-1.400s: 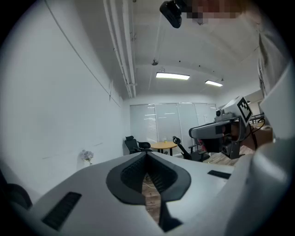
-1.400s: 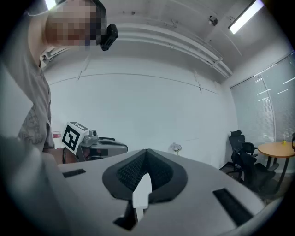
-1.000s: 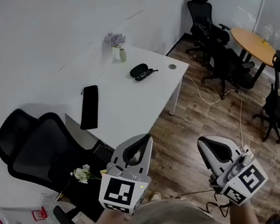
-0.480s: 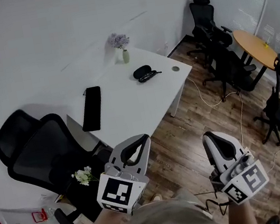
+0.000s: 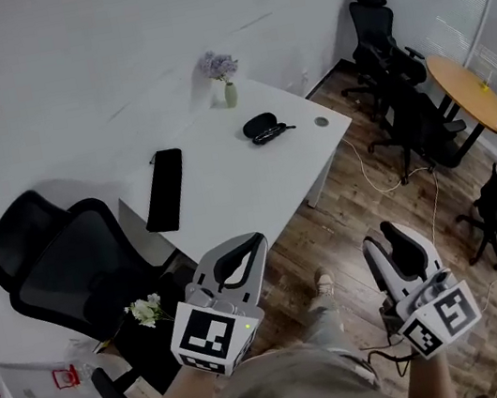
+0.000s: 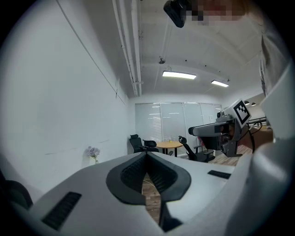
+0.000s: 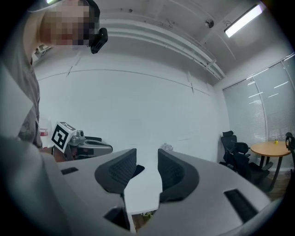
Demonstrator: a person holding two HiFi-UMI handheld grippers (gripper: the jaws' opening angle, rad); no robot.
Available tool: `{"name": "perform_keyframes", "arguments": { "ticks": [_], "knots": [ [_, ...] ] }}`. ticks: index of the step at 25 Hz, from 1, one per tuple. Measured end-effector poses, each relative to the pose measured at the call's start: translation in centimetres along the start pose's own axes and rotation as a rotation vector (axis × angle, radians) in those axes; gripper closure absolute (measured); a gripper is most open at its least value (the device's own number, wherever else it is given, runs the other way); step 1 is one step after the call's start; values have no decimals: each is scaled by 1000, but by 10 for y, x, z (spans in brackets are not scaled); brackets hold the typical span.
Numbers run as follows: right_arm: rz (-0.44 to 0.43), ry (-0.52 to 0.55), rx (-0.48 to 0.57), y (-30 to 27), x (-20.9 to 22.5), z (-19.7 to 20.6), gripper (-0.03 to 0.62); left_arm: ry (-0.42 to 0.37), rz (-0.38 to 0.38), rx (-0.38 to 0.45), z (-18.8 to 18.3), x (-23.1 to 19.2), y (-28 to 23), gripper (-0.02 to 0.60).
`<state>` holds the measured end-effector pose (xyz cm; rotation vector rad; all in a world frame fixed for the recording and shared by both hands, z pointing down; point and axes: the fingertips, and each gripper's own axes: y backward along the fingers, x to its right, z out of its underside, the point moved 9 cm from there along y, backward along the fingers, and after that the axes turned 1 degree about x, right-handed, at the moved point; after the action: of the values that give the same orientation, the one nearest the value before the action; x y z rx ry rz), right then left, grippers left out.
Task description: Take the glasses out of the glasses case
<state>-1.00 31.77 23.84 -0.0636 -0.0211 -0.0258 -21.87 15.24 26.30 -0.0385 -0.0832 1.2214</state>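
Right gripper [image 5: 387, 237]: fingers opening, empty; left gripper [image 5: 238, 248]: fingers together. We judge it readying for the case [image 5: 260, 125], well apart.

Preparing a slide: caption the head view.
Left gripper shut, right gripper opening its empty jaws, both short of the white desk bearing the glasses case.

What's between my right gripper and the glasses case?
Head view: only wood floor, then bare white tabletop up to the glasses case. The right gripper is empty, jaws opening.

Right gripper [image 7: 147, 161]: jaws opening, apparently empty.
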Motion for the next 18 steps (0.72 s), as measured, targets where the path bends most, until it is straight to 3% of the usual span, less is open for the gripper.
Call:
{"name": "perform_keyframes", "arguments": {
  "ticks": [8,18],
  "knots": [
    [-80,-15,-20,-60,72,13,441,-20,-67,-38,7,-20,-72,566],
    [-237,-17,-54,-167,203,12,462,-20,-195,-105,1,-54,-204,566]
  ]
}}
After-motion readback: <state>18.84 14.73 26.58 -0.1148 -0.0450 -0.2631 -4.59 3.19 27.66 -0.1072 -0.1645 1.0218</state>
